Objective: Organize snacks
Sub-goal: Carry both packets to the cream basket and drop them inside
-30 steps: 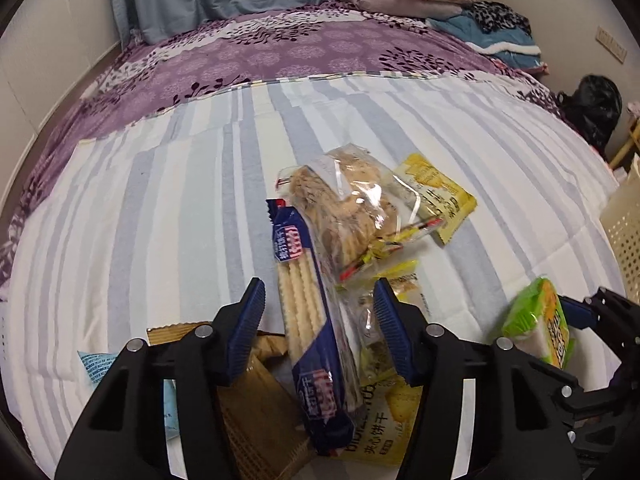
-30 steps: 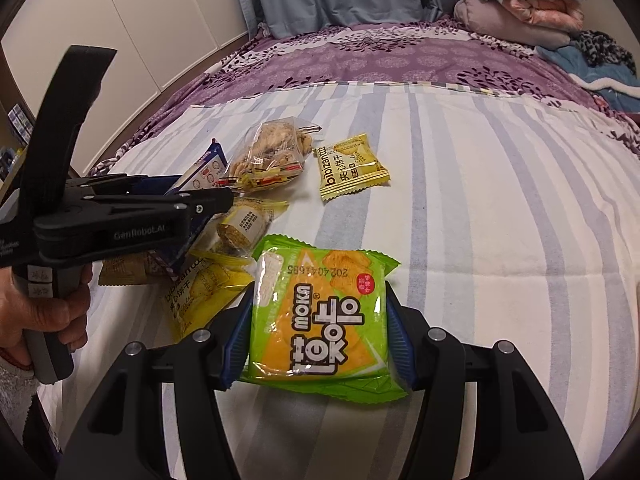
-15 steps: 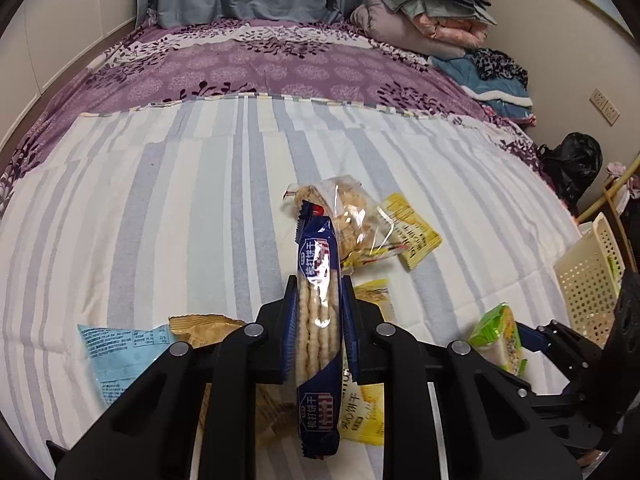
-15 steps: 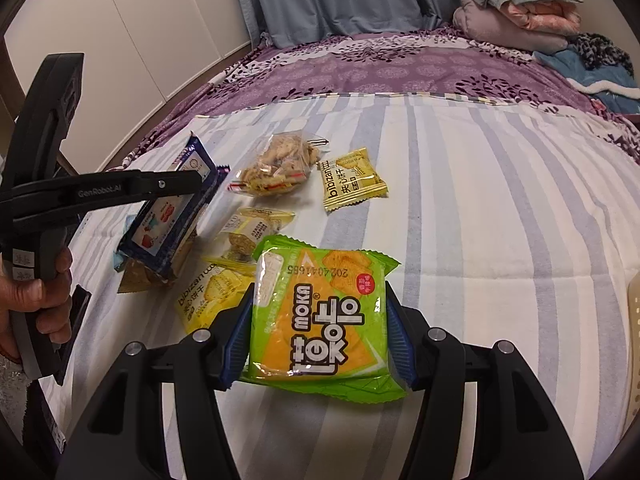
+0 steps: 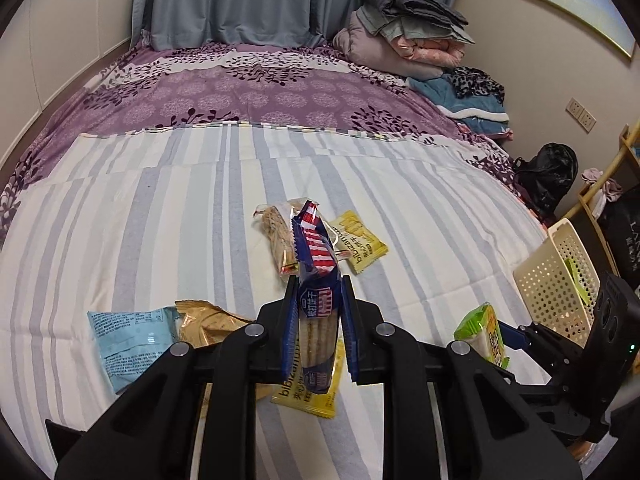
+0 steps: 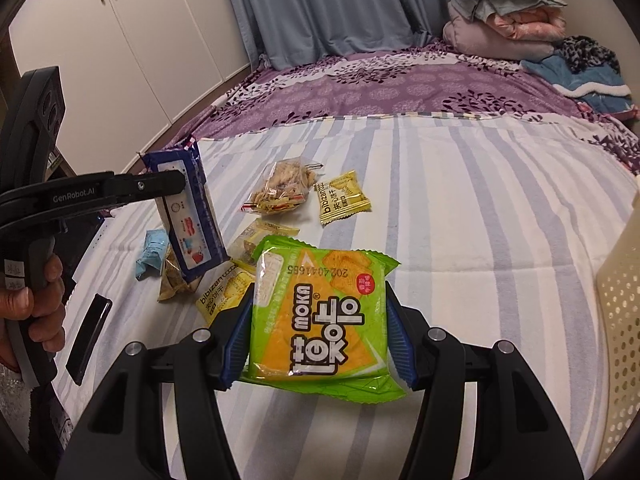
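My left gripper (image 5: 318, 320) is shut on a long blue cracker pack (image 5: 317, 312) and holds it upright above the striped bed; the pack also shows in the right wrist view (image 6: 188, 216). My right gripper (image 6: 318, 332) is shut on a green snack pack (image 6: 320, 316), which shows edge-on in the left wrist view (image 5: 482, 336). On the bed lie a clear bag of biscuits (image 6: 282, 186), yellow sachets (image 6: 342, 198), a light blue packet (image 5: 128, 340) and a gold packet (image 5: 204, 318). A cream perforated basket (image 5: 556, 280) stands at the right.
Folded quilts and clothes (image 5: 404, 36) are piled at the far end of the bed. A black bag (image 5: 548, 176) and a wooden rack (image 5: 600, 200) stand right of the bed. White wardrobe doors (image 6: 132, 44) are at the left. A dark flat object (image 6: 88, 336) lies near the bed's left edge.
My left gripper closed on the blue cracker pack and lifted it off the bed, turning it upright. My right gripper kept its hold on the green pack; the basket came into view.
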Tool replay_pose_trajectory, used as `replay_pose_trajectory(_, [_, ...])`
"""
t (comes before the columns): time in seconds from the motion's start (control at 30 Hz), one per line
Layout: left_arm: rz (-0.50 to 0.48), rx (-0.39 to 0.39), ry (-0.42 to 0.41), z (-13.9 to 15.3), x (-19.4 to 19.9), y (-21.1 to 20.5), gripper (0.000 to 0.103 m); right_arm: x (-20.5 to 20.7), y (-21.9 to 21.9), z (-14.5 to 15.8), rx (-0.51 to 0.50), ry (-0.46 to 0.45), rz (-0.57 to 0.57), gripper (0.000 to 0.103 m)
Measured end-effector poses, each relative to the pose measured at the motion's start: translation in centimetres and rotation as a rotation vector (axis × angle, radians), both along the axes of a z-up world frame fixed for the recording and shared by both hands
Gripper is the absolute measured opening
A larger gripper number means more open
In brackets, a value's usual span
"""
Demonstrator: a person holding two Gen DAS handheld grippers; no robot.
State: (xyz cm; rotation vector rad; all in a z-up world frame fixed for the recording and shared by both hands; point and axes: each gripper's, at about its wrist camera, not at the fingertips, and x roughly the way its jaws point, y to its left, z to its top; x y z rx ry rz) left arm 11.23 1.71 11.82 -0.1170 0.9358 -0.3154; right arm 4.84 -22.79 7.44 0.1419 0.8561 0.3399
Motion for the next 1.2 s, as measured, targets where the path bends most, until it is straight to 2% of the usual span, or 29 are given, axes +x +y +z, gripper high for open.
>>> replay_pose_trajectory(0.43, [-0.089, -0.002, -0.101, 5.8, -3.4, -5.0, 0.02, -4.3, -4.8, 5.0, 0.046, -0.126, -0.093, 0.058])
replay_pose_trajectory(0.83, [-0.229, -0.013, -0.17, 9.4, -6.5, -12.9, 0.02, -10.2, -14.2, 8.9, 0.074, -0.244, -0.278, 0.058])
replay_pose_trajectory(1.07, [-0.334, -0.033, -0.186, 10.9, -8.3, -18.7, 0.02, -14.4, -21.0, 9.1, 0.034, -0.273, -0.457, 0.058])
replay_pose_trajectory(1.2, [-0.395, -0.043, -0.19, 11.5, -9.4, -22.2, 0.02, -16.1, -24.6, 8.0, 0.019, -0.248, -0.542, 0.058])
